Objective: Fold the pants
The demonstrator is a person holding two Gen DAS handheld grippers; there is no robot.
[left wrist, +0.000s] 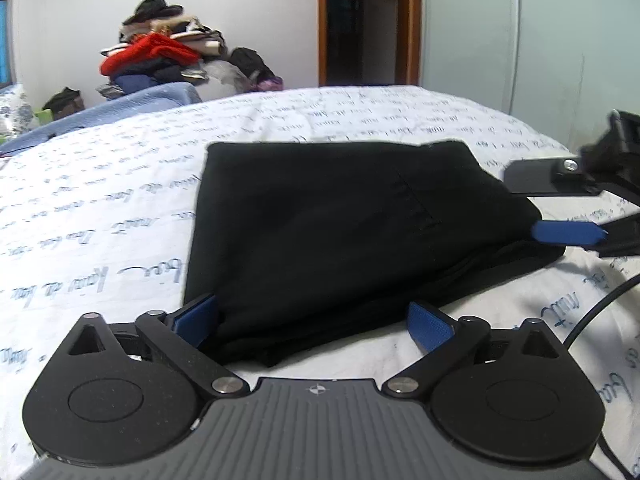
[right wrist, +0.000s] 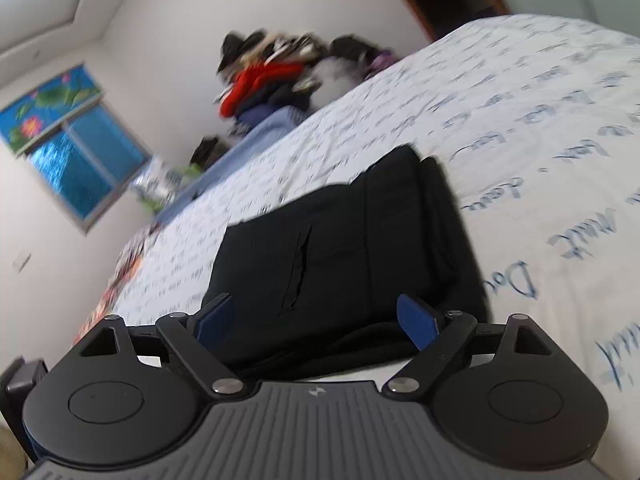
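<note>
Folded black pants (left wrist: pixel 340 236) lie on bed (left wrist: pixel 120 200). Left gripper (left wrist: pixel 316 320) released, jaws spread at near edge. Right gripper (right wrist: pixel 316 320) released, jaws wide at side edge.

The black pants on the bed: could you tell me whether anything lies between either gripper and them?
Nothing visible does. The folded black pants lie alone on the printed sheet, and both the left gripper and right gripper stand open at their edge.
</note>
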